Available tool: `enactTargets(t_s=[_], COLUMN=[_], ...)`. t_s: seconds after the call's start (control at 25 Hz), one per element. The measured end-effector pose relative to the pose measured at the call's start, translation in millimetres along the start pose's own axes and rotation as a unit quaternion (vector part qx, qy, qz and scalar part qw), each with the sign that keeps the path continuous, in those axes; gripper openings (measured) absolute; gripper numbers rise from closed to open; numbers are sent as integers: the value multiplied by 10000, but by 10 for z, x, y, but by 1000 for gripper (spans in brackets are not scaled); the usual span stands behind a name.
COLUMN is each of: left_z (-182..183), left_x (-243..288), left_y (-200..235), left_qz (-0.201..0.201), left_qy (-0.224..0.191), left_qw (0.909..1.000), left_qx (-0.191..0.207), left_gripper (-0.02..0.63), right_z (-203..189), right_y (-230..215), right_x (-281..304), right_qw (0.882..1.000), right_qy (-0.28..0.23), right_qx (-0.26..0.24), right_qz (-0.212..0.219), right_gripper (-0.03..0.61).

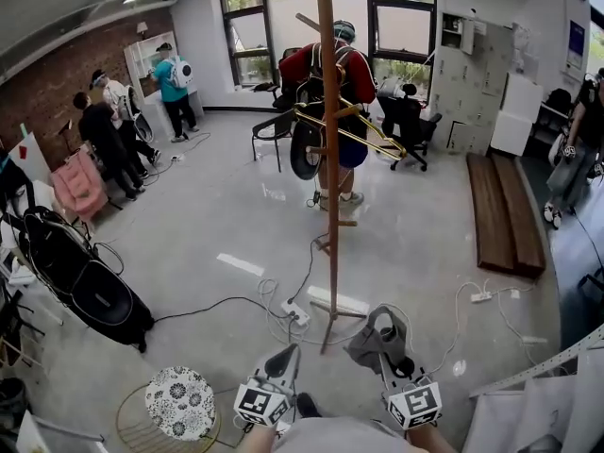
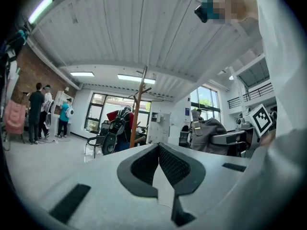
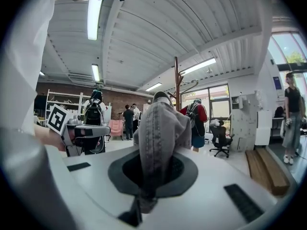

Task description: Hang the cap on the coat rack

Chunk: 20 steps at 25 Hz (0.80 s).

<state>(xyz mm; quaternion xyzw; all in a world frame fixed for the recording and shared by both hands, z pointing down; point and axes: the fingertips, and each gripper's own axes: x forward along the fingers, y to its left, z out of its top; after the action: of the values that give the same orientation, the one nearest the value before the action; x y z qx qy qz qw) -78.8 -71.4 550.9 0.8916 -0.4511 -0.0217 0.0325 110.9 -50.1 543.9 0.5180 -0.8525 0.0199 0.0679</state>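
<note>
Here, right hand-held gripper (image 1: 387, 338) tight on the grey cap (image 3: 160, 123), left hand-held gripper (image 2: 158, 150) closed, empty.

Lab rm w/ floor cables (image 1: 226, 299), office chair (image 1: 411, 121).

Left claw (image 1: 286, 355) closed, empty; right claw (image 1: 388, 343) clamped on the cap (image 3: 160, 128)

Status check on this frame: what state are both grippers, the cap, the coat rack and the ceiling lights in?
Left gripper: jaws shut, nothing between them.
Right gripper: jaws shut on the cap.
Cap: held by the right gripper, not yet hung.
Coat rack: upright, no cap on it.
Ceiling lights: on.
</note>
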Motion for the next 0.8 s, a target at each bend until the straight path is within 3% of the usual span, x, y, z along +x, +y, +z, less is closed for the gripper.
enactTargets(t_s=[0.16,0.4,0.8], left_z=[77,110,103], left_x=[315,760,1010], left_y=[659,1431,1704], left_qz=[-374,-410,-213], left_qy=[113,139,156], left_qw=[9992,9991,9996], left_qx=[77,-14,-117], left_gripper=[9,8,8], right_z=[146,308,367], right_y=[100,-29,-221], right_x=[743,1583,2068], right_qw=[9999,9992,9994], right_qy=[-50,-33,-19], right_qx=[29,131,170], right_qz=[-141,-377,-284], right_gripper=[20,20,20])
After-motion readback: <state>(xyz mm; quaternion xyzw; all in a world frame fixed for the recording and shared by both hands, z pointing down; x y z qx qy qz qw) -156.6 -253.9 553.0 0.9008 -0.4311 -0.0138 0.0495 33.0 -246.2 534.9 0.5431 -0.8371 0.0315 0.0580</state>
